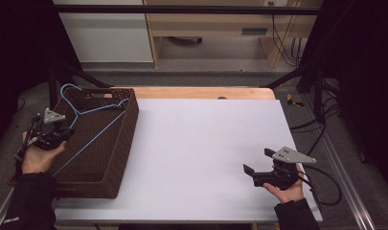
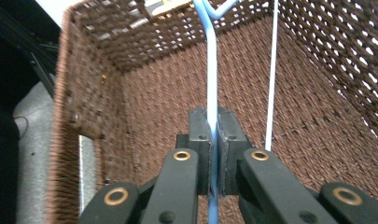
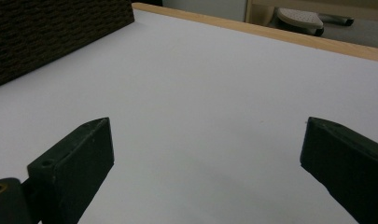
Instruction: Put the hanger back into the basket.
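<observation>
Our left gripper point(image 2: 213, 154) is pinching the blue hanger point(image 1: 93, 111) tight between its jaws. The hanger sits tilted in the brown basket point(image 1: 116, 158) at the left of the table point(image 1: 201, 148), with its hook poking over the far rim. Our right gripper point(image 1: 259, 165) waits with jaws spread wide and nothing in them. We think the grabbing is done and the moving is still to do.

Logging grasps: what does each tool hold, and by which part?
The left tool clamps the blue hanger on a straight wire section. The right tool is open, holding nothing.
</observation>
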`<state>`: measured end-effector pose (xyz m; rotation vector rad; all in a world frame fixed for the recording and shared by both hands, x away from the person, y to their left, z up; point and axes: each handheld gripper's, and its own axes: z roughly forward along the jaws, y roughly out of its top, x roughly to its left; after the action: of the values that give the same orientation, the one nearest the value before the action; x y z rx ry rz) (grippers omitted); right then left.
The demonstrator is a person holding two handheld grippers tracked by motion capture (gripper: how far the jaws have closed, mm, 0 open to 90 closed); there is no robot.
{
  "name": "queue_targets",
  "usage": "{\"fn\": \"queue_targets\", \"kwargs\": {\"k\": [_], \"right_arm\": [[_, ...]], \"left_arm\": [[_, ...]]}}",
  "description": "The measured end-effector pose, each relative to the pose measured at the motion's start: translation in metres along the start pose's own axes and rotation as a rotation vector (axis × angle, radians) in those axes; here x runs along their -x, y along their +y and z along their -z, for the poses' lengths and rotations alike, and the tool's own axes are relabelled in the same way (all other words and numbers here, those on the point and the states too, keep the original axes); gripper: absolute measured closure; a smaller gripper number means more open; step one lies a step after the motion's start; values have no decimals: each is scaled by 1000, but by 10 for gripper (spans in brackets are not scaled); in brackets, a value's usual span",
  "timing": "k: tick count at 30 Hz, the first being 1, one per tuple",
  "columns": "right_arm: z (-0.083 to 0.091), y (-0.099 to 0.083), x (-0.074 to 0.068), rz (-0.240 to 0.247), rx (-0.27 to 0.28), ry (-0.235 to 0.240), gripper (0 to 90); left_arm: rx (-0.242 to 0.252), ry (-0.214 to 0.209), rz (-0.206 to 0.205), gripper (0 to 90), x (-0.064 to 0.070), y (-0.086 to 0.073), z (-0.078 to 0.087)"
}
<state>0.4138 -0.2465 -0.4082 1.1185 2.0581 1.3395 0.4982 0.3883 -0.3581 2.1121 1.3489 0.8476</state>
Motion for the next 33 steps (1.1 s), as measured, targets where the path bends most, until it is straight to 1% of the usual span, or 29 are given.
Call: {"fn": "queue_targets", "kwargs": {"k": [1,5,6,7,9,10,11,13,16,17,19,20,21,23,24,27,28,31,33], "right_arm": [[0,0,0,2,0,-1,32],[0,0,0,3,2,-3,32],[1,0,0,2,3,-4,32],[1,0,0,1,4,-5,32],[1,0,1,1,6,-5,31],[1,0,1,1,6,-5,32],[1,0,1,-1,6,-5,32],[1,0,1,-1,6,-4,31],[2,1,1,-1,7,-4,30],[2,1,0,-9,11,-4,30],[3,1,1,-2,13,-6,29],[3,1,1,-3,16,-8,29],[3,1,1,-3,17,-8,29],[3,1,1,-6,22,-7,27],[4,1,1,-4,24,-7,26],[4,2,1,-2,29,-9,25],[5,2,1,-3,30,-9,24],[6,2,1,-7,37,-8,23],[6,2,2,-3,41,-10,23]], "left_arm": [[-5,-1,1,867,1,-1,-2],[-63,-30,9,862,6,-4,-10],[-69,-33,13,857,6,-5,-11],[-66,-32,13,853,8,-5,-11],[-59,-48,34,822,9,-5,-8],[-48,-49,28,812,9,-5,-6],[-33,-53,36,796,10,-4,-2],[2,-81,54,771,12,-2,6],[83,-111,72,689,19,2,22],[126,-131,78,660,23,4,29],[183,-152,82,593,31,6,37],[213,-173,80,562,36,6,42],[233,-185,77,532,41,7,47],[291,-193,74,467,52,9,55],[313,-210,69,446,56,9,58],[365,-250,59,381,71,9,64],[375,-261,50,361,76,8,66],[409,-305,52,301,91,6,68],[430,-326,42,266,100,5,68]]}}
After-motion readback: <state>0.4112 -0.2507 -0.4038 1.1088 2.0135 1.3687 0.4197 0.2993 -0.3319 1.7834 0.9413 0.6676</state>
